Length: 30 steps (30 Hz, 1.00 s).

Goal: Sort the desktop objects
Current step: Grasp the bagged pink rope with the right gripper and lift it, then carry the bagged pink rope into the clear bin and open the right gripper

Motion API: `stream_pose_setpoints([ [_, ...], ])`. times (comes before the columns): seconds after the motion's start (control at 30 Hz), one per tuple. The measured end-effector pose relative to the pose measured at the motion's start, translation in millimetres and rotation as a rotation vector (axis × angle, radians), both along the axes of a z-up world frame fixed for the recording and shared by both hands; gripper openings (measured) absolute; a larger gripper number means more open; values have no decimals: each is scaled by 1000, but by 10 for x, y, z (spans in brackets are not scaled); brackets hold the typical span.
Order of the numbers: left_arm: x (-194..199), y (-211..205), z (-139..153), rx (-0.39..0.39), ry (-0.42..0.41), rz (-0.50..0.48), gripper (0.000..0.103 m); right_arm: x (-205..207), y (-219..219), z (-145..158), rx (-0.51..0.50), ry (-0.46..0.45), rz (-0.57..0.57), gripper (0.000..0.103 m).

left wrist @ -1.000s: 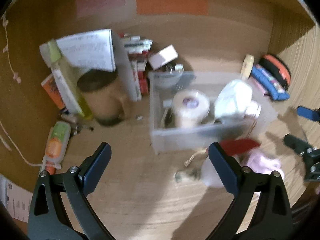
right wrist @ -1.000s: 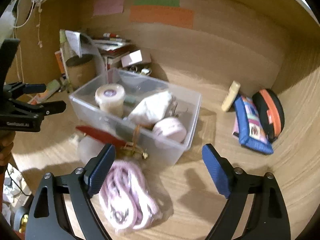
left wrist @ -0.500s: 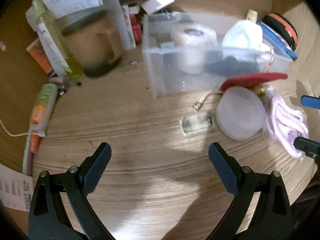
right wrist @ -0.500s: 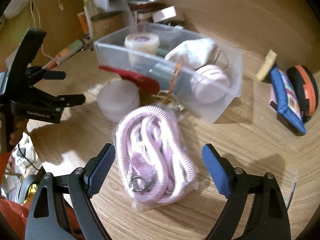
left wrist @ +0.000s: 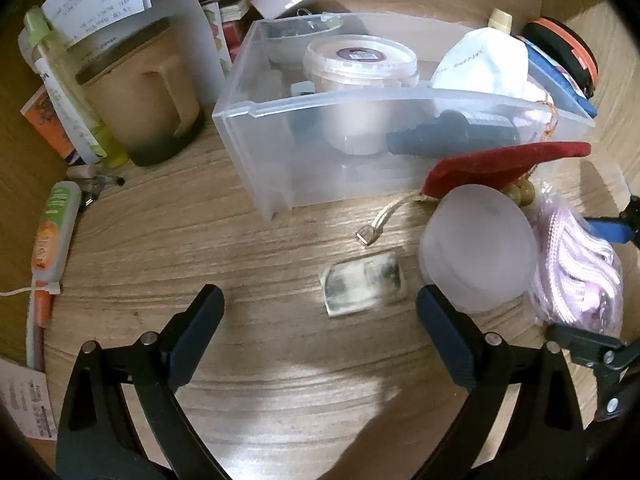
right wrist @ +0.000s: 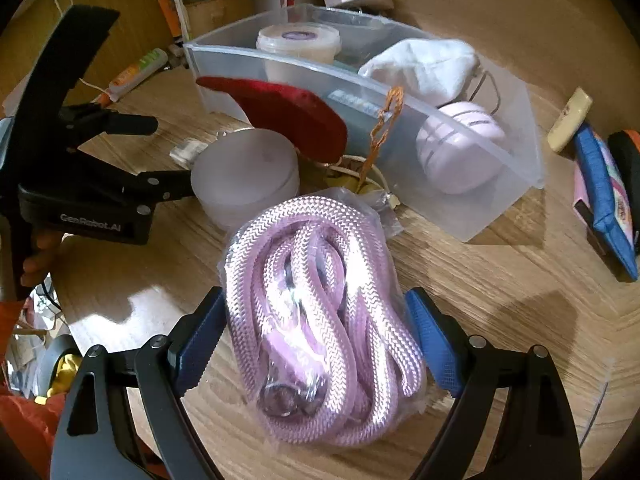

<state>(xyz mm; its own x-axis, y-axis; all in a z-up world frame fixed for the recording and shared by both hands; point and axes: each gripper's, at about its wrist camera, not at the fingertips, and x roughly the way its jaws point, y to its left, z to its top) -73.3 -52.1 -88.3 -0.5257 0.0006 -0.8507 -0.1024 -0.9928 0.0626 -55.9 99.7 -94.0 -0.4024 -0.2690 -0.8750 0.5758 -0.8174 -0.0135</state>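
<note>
A bagged pink rope (right wrist: 316, 312) lies on the wooden desk between the open jaws of my right gripper (right wrist: 316, 336); its fingers flank the bag. The rope also shows in the left wrist view (left wrist: 576, 264). My left gripper (left wrist: 320, 320) is open and empty above a small clear packet (left wrist: 362, 284). A frosted round container (left wrist: 476, 248) stands right of the packet, also seen in the right wrist view (right wrist: 246, 174). A clear plastic bin (left wrist: 304, 152) behind holds a white tub (left wrist: 360, 60), a white mask (left wrist: 480, 60) and a dark bottle. A red cloth piece (left wrist: 500, 164) leans on the bin's front.
A brown mug (left wrist: 148, 96), a yellow-green bottle and papers stand at the back left. An orange-green tube (left wrist: 52, 236) lies at the left. A blue pouch (right wrist: 604, 196) and a black-orange case (left wrist: 560, 48) lie right of the bin. A pink round case (right wrist: 460, 148) sits inside the bin.
Both grippers have moved down and forward. The right gripper's jaws now straddle the bagged rope. The left gripper has come closer to the small packet.
</note>
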Motion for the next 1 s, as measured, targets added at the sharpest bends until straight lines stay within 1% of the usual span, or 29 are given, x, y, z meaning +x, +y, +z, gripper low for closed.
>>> stream_pose_setpoints([
  [0.03,2,-1,-5,5,5,1,98,-25,2,-22,-4,-10,-1,87],
  [0.07,6,-2,-6,12,8,0,95,-49,6,-45,-10,-21,-2,87],
  [0.13,17,-1,-3,33,12,-12,86,-66,12,-53,-19,-15,-4,88],
  [0.17,27,5,2,43,13,-23,78,-64,13,-52,-23,-11,-3,87],
  [0.2,42,20,8,49,16,-41,71,-65,16,-47,-27,-6,-6,85],
  [0.23,57,34,11,51,20,-53,68,-63,25,-43,-37,-3,-9,83],
  [0.27,69,45,13,52,24,-62,62,-57,33,-35,-45,0,-5,81],
  [0.3,87,57,15,58,27,-74,55,-49,38,-22,-47,5,-1,76],
  [0.33,97,63,15,63,29,-86,51,-42,45,-16,-49,8,1,72],
  [0.37,105,65,15,61,35,-91,43,-27,62,-5,-57,11,0,70],
  [0.4,109,93,28,55,38,-92,43,-15,82,1,-66,13,-3,67],
  [0.57,96,82,10,66,41,-80,43,3,200,27,-117,-3,-29,64],
  [0.6,103,50,53,64,41,-75,43,12,227,38,-128,-5,-33,63],
  [0.77,168,7,87,68,49,-61,43,67,370,102,-172,-4,-55,62],
  [0.83,212,-3,132,72,64,-53,43,94,346,144,-188,1,-66,62],
  [1.0,282,-41,293,94,102,-43,43,148,464,271,-230,20,-92,62],
])
